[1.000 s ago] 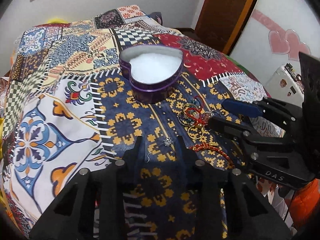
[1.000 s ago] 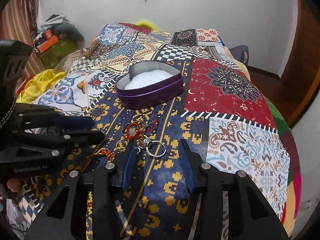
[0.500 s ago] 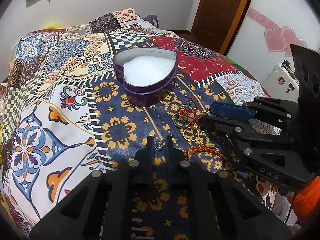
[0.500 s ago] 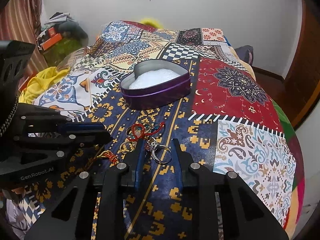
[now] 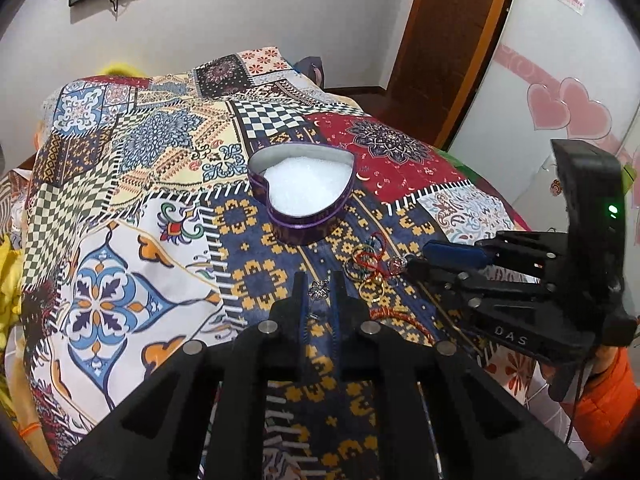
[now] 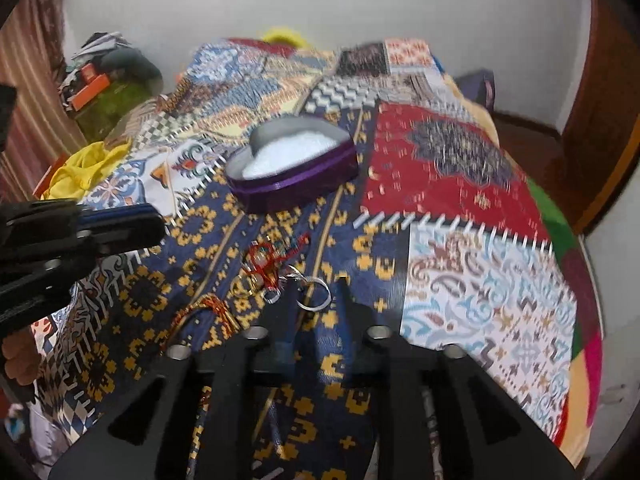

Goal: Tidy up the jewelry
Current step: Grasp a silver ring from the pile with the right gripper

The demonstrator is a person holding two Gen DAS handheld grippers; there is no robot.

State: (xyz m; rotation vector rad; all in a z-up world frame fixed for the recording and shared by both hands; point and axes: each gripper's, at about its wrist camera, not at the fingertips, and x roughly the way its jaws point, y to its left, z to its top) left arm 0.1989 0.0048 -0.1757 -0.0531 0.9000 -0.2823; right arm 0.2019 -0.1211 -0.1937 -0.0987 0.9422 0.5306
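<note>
Surface: patchwork bedspread (image 5: 120,208).
Box: purple heart tin (image 5: 303,193), white lining.
Left gripper (image 5: 319,286): fingers clamped on small silver pendant (image 5: 319,289).
Right gripper (image 6: 316,300): fingers apart around silver ring (image 6: 314,298).

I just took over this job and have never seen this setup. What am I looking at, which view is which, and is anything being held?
There is no robot arm. A person holds a two-finger gripper in each hand, and each gripper carries a fisheye camera that looks along its fingers.

In the left wrist view, the left gripper is closed on a small silver pendant. The other gripper shows at that picture's right edge.

In the right wrist view, which is blurred, the right gripper has a silver ring between its fingers. I cannot tell whether it is gripped.

Both grippers work over a patchwork bedspread. On it stand an open heart-shaped purple tin with white padding, a tangle of bangles and red thread, and a red-gold cord.
</note>
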